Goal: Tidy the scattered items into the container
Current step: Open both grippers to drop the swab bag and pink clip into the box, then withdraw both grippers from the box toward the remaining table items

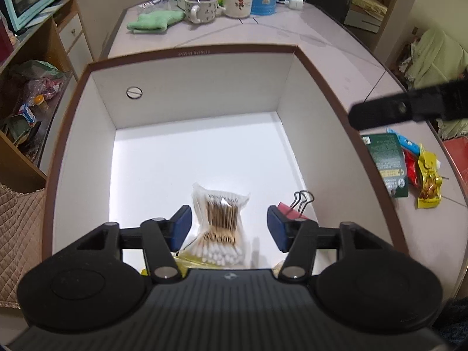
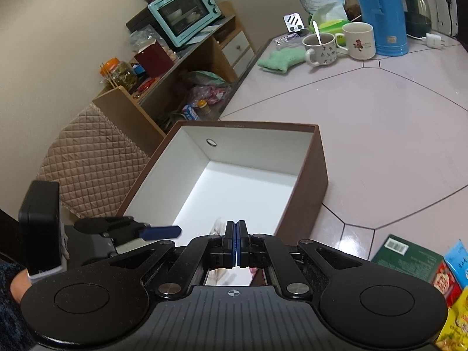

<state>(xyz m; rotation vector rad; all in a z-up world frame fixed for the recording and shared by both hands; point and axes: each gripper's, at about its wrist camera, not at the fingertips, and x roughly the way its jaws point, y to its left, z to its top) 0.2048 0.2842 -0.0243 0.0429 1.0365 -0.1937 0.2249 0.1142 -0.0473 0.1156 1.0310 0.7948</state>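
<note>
Left tool (image 1: pixel 229 228) spread wide above the box (image 1: pixel 190 51), nothing held; cotton-swab bag (image 1: pixel 219 216) and one binder clip (image 1: pixel 295 207) lie inside. Right tool (image 2: pixel 235 242) pinched together, empty. Four packets (image 1: pixel 409 163) wait beside the box (right side): approach low, grip one by an edge.

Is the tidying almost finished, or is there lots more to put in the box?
Partly done. The cotton swab bag and a binder clip already lie in the brown box. Neither gripper holds anything: left gripper open, right gripper shut empty. The green packet and snack packets still wait on the table.
</note>
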